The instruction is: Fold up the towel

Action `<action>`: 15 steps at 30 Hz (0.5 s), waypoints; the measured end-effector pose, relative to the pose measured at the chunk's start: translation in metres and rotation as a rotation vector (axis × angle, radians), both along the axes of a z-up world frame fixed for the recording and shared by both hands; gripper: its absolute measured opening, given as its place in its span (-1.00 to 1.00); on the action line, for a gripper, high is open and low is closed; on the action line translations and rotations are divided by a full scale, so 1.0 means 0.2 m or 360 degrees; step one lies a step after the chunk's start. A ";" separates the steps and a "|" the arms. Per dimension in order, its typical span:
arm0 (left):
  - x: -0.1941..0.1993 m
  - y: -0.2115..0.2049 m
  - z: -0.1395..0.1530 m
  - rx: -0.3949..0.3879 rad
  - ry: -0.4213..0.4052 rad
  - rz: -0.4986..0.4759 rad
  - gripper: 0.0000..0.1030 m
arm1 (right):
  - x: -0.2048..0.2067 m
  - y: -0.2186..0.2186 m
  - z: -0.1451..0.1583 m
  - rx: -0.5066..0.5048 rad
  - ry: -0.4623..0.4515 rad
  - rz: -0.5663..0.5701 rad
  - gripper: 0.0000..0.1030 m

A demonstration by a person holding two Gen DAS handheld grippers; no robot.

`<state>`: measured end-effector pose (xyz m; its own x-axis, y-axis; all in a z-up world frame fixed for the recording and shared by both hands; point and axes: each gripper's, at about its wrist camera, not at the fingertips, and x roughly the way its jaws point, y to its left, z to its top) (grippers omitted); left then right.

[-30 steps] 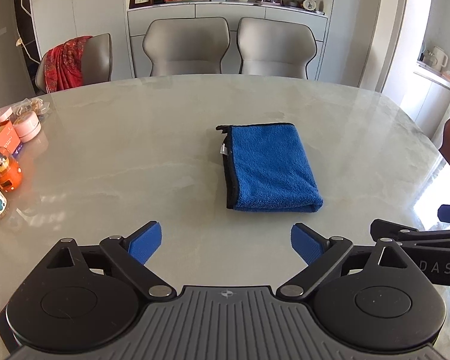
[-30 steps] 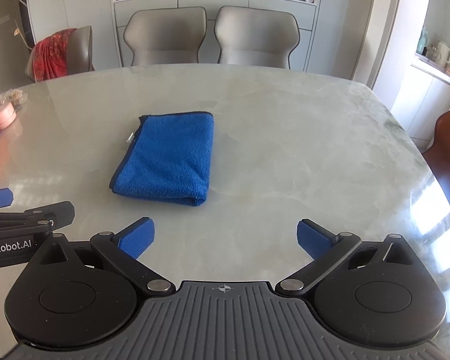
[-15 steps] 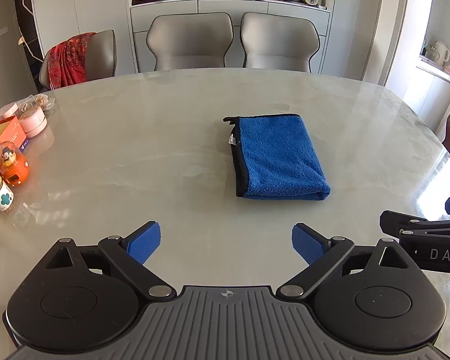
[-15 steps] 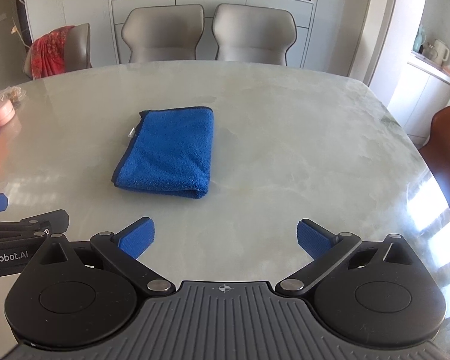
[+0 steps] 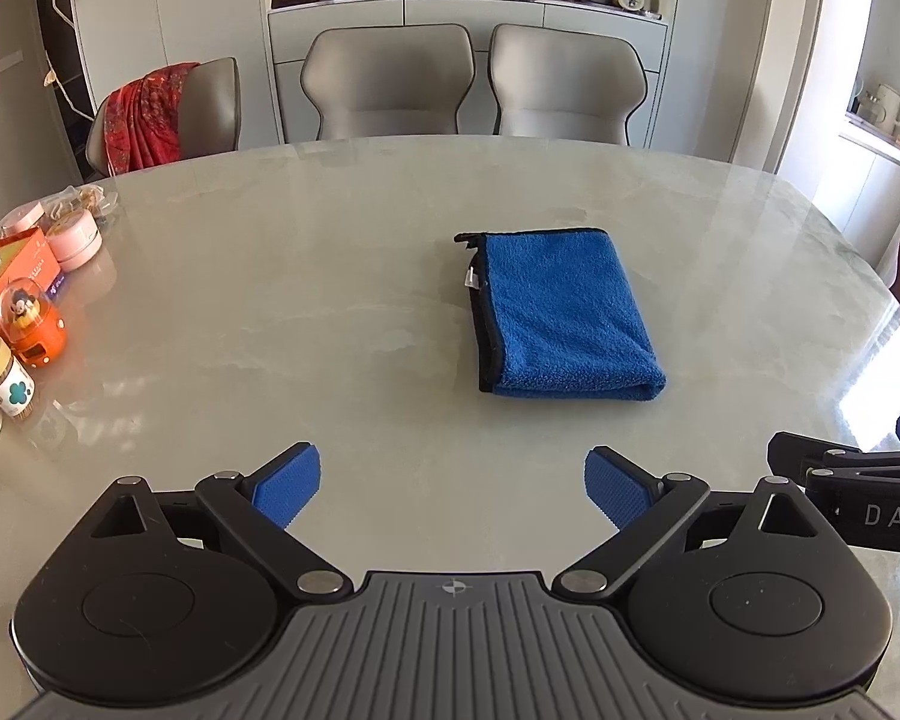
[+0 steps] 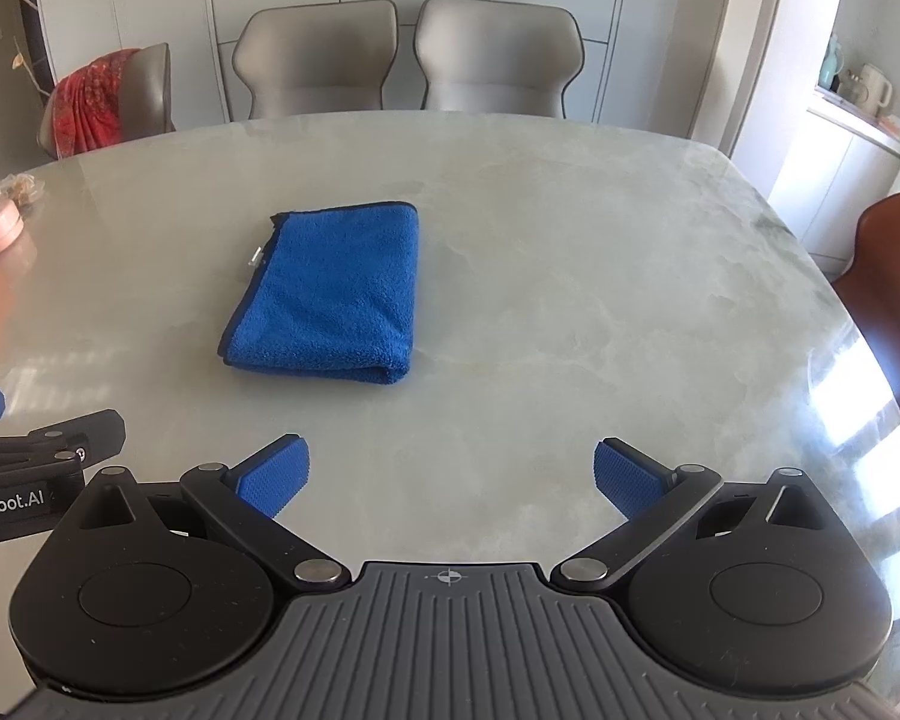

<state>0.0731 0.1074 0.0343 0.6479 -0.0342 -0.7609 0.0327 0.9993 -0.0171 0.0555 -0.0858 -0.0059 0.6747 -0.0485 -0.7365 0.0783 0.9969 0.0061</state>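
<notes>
The left gripper (image 5: pixel 452 487) and the right gripper (image 6: pixel 452 485) both hang spread wide with nothing between their blue pads, side by side above the near part of the marble table (image 5: pixel 270 312). Ahead of them, well apart from either, the blue towel (image 5: pixel 561 315) lies flat as a compact rectangle, its thick fold facing the grippers and its black-bound edges on the left; it sits ahead-right of the left gripper and ahead-left of the right one (image 6: pixel 336 294).

The fold looks done. The main risk now is a gripper snagging the near roll or the loose hemmed corner, which would drag the layers open on the slick stone.

Readable lettering: "DAS" on the right gripper's body in the left view, "nRobot.AI" on the left gripper's body in the right view. Packaging print by the orange box (image 5: pixel 15 285) far left is too small to read.
</notes>
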 end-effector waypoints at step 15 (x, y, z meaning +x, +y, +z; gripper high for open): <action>0.00 0.00 0.00 0.0044 -0.0015 -0.0008 0.89 | 0.00 -0.01 -0.02 0.0011 0.0019 -0.0008 0.99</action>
